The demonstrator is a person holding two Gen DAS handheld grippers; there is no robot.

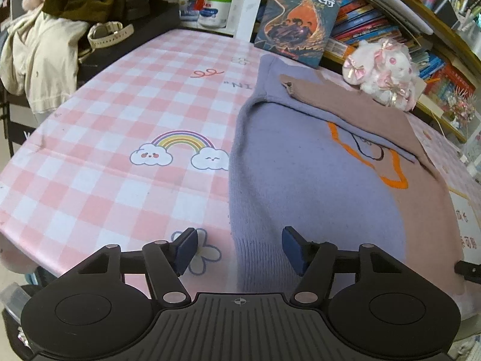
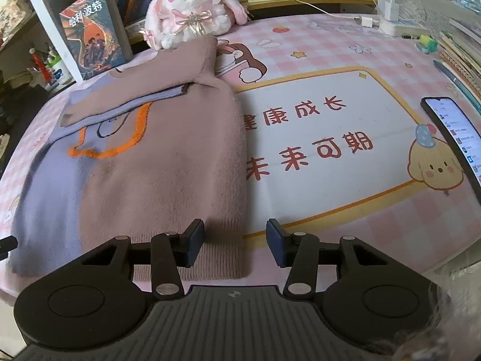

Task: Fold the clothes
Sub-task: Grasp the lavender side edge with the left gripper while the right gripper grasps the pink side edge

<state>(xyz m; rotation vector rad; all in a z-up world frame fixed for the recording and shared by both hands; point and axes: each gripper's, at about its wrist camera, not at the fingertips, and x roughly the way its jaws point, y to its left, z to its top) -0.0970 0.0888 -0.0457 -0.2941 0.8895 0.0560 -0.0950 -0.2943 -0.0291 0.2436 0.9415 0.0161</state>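
Note:
A knit sweater, half lavender and half dusty pink with an orange outline, lies flat on the pink checked table mat with both sleeves folded across its chest. It shows in the left wrist view (image 1: pixel 303 174) and the right wrist view (image 2: pixel 156 162). My left gripper (image 1: pixel 239 248) is open and empty over the sweater's near left hem corner. My right gripper (image 2: pixel 234 242) is open and empty over the near right hem corner. Neither touches the cloth.
A plush rabbit (image 2: pixel 192 12) and a standing book (image 1: pixel 300 15) sit behind the sweater. A phone (image 2: pixel 454 138) lies at the right. A charger and cable (image 2: pixel 387 18) lie at the far right. A pile of clothes with a watch (image 1: pixel 60 30) sits at the far left. Bookshelves line the back.

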